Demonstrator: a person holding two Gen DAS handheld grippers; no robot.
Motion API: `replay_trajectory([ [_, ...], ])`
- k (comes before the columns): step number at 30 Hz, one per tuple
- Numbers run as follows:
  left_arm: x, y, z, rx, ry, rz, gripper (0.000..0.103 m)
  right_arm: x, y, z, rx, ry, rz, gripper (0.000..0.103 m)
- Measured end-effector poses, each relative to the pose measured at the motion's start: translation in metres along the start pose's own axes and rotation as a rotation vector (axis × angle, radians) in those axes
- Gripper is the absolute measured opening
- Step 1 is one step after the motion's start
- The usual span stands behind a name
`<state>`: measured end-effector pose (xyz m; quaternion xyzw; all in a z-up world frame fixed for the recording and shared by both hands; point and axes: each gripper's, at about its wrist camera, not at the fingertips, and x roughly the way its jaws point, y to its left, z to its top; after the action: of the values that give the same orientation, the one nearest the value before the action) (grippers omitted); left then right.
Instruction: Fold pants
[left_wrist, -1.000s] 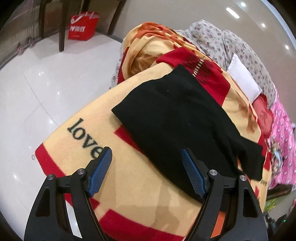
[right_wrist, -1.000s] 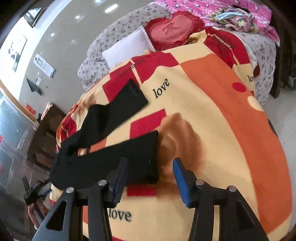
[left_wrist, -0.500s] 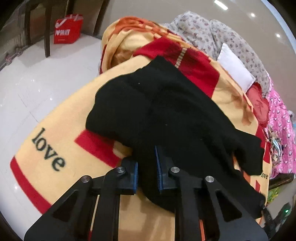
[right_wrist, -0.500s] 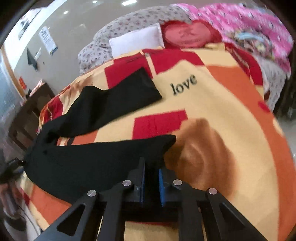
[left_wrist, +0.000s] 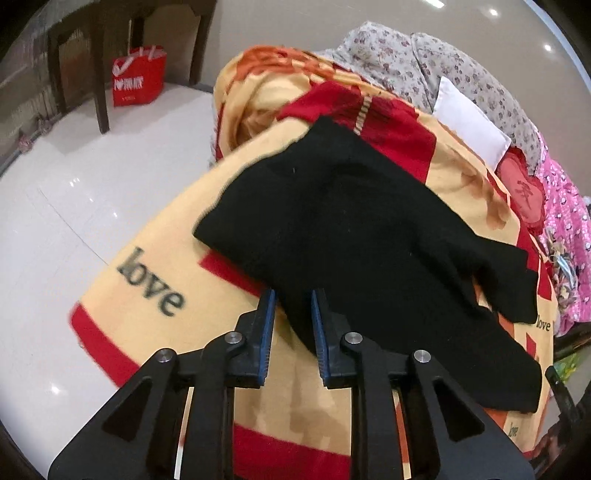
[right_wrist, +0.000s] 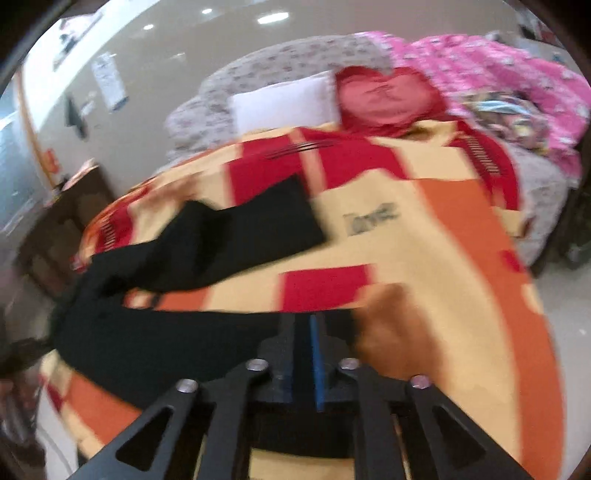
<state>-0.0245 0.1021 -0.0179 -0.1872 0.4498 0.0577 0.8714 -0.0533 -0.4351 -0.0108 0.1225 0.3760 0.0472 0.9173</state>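
Black pants (left_wrist: 351, 229) lie on a yellow, red and orange "love" blanket (left_wrist: 147, 295) spread over a bed. My left gripper (left_wrist: 292, 306) is shut on the waist end of the pants and lifts the near edge off the blanket. In the right wrist view my right gripper (right_wrist: 303, 332) is shut on the hem of the near leg of the pants (right_wrist: 166, 332), which is stretched to the left. The other leg (right_wrist: 258, 229) lies flat further back. The right wrist view is blurred.
A white pillow (left_wrist: 469, 122), a red heart cushion (right_wrist: 384, 96) and a pink quilt (right_wrist: 509, 77) lie at the head of the bed. A red bag (left_wrist: 138, 75) stands by dark chair legs (left_wrist: 99, 92) on the white tiled floor (left_wrist: 74, 177). A dark cabinet (right_wrist: 62, 221) stands left of the bed.
Both grippers went from open to shut on the pants. The left end of the pants has risen and bunched. The right gripper is moving, with the near leg pulled taut.
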Motion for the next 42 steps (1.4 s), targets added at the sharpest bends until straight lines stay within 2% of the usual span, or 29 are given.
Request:
replay_trajectory([
  [1,-0.007,-0.001,0.001,0.010,-0.018,0.007,0.031,0.005,0.011,-0.001,-0.023,0.018,0.042,0.036],
  [2,-0.012,-0.001,0.002,0.015,-0.032,0.007,0.038,0.010,0.023,-0.004,-0.048,0.038,0.083,0.037],
  [3,-0.019,-0.001,0.004,0.018,-0.052,-0.003,0.050,0.014,0.030,-0.006,-0.063,0.053,0.099,0.037],
  [4,-0.023,-0.001,0.005,0.018,-0.063,-0.017,0.056,0.022,0.040,-0.008,-0.084,0.076,0.112,0.037],
  [8,-0.024,-0.008,0.011,0.038,-0.080,-0.029,0.059,0.058,0.061,-0.020,-0.133,0.165,0.139,0.038],
  [9,-0.020,-0.010,0.012,0.048,-0.075,-0.030,0.061,0.056,0.064,-0.020,-0.152,0.130,0.132,0.039],
  [11,-0.008,-0.015,0.015,0.064,-0.046,-0.033,0.061,0.060,0.069,-0.014,-0.157,0.175,0.116,0.040],
  [13,0.012,-0.018,0.021,0.087,-0.004,-0.012,0.061,0.061,0.079,0.002,-0.171,0.166,0.141,0.040],
  [17,0.036,-0.027,0.041,0.117,-0.008,0.030,0.062,0.074,0.120,0.044,-0.221,0.113,0.249,0.042],
  [19,0.045,-0.032,0.052,0.129,0.001,0.039,0.062,0.095,0.152,0.069,-0.280,0.094,0.299,0.043],
  [24,0.072,-0.036,0.080,0.144,0.032,0.060,0.062,0.176,0.226,0.112,-0.479,0.179,0.313,0.044],
  [28,0.091,-0.037,0.089,0.168,0.057,0.105,0.062,0.227,0.256,0.124,-0.606,0.239,0.302,0.044],
  [30,0.102,-0.032,0.092,0.170,0.090,0.108,0.064,0.247,0.256,0.123,-0.635,0.289,0.307,0.044],
  [32,0.102,-0.031,0.092,0.177,0.064,0.111,0.066,0.267,0.259,0.120,-0.653,0.339,0.309,0.045],
  [33,0.103,-0.030,0.092,0.182,0.061,0.111,0.067,0.268,0.259,0.120,-0.658,0.308,0.327,0.045],
  [34,0.103,-0.031,0.092,0.182,0.057,0.110,0.067,0.268,0.259,0.120,-0.651,0.305,0.338,0.043],
  [36,0.102,-0.028,0.092,0.171,0.055,0.100,0.067,0.268,0.259,0.121,-0.618,0.304,0.352,0.027],
  [37,0.100,-0.025,0.093,0.156,0.059,0.091,0.067,0.262,0.261,0.119,-0.622,0.287,0.356,0.008],
  [39,0.087,-0.012,0.095,0.098,0.046,0.072,0.067,0.244,0.266,0.115,-0.642,0.232,0.350,0.007],
  [42,0.055,0.008,0.096,0.052,-0.028,0.087,0.067,0.201,0.273,0.109,-0.641,0.163,0.392,0.005],
])
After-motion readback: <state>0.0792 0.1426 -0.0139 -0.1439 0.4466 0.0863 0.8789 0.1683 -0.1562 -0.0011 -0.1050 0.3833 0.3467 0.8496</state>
